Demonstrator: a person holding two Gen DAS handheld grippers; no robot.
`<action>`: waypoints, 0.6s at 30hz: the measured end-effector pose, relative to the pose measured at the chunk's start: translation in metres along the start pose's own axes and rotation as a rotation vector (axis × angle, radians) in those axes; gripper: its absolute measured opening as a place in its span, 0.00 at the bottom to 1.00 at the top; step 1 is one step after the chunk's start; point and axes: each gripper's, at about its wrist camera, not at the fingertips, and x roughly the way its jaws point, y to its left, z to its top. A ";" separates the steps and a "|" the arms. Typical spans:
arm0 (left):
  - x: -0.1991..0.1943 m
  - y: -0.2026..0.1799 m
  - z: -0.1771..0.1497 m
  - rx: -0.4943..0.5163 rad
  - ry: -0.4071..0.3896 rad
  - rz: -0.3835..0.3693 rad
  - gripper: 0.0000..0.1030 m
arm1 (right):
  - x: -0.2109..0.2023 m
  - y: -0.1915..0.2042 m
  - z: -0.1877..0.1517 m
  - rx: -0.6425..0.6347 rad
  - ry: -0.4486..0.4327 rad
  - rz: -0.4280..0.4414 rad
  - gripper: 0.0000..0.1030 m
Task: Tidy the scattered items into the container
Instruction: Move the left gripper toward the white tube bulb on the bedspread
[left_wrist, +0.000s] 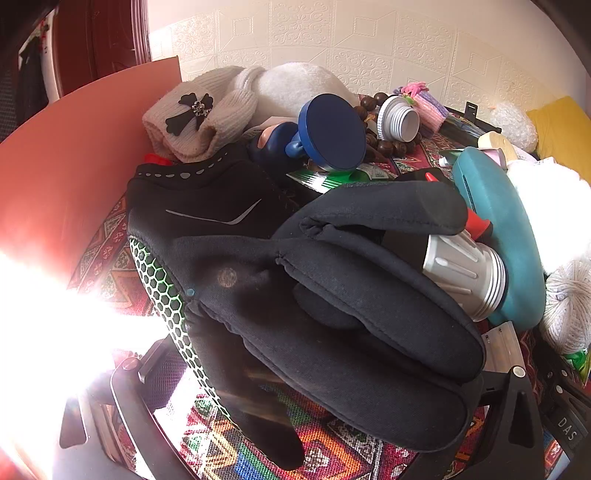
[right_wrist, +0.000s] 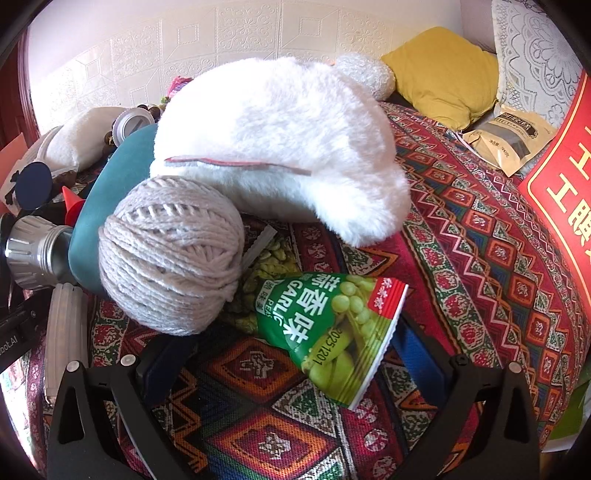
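Pick-up step, I judge: left tool (left_wrist: 295, 398) fingers apart around black fabric glove (left_wrist: 332, 314) on patterned cloth, not yet clamped. Right tool (right_wrist: 291, 373) apart, empty, over green garlic-peas packet (right_wrist: 332, 332). Next: close on glove; container not visible.

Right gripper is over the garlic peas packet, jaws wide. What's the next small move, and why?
Probably ease the right gripper forward and down, then close on the garlic peas packet. It lies flat on the patterned cloth, between the open jaws, with its near end clear of the yarn ball.
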 end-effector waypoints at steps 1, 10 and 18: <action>0.000 0.000 0.000 0.000 0.000 0.000 1.00 | 0.000 0.000 0.000 0.000 -0.001 0.000 0.99; -0.001 0.000 0.001 0.000 0.000 0.000 1.00 | 0.000 -0.001 -0.002 -0.002 0.000 -0.003 0.99; -0.001 0.001 0.001 0.000 -0.001 -0.001 1.00 | -0.001 0.004 0.000 -0.028 0.017 -0.025 0.99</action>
